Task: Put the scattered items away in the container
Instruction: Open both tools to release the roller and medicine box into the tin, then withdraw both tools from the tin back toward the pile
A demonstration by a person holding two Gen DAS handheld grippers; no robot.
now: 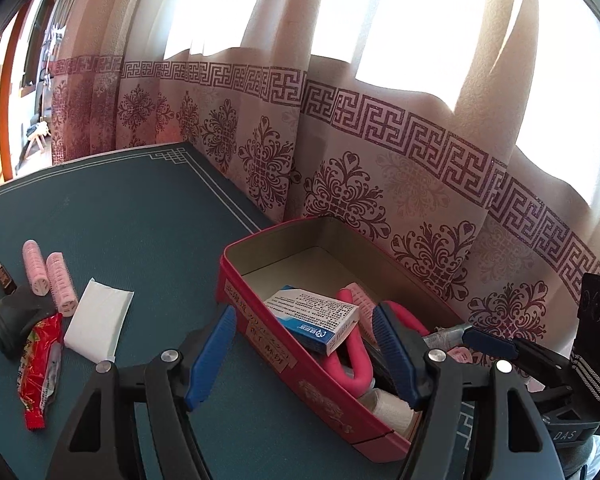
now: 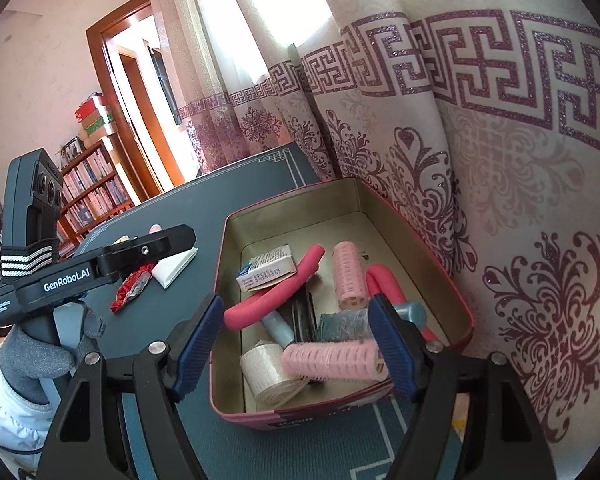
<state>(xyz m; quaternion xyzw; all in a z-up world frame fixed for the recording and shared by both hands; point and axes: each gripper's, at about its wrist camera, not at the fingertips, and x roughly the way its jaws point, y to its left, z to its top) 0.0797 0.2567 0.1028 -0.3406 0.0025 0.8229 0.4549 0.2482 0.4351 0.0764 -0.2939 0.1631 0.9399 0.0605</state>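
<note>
Rollers look light, squashy; I'd pinch one across its middle. Both grippers released, holding nothing, over tin.

"GenRobot.AI" stands in white on the left gripper arm; "DAS" marks the right gripper body (box print illegible).

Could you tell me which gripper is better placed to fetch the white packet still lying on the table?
Probably left: the white packet lies just beside the open left gripper; the right gripper hovers over the tin.
</note>
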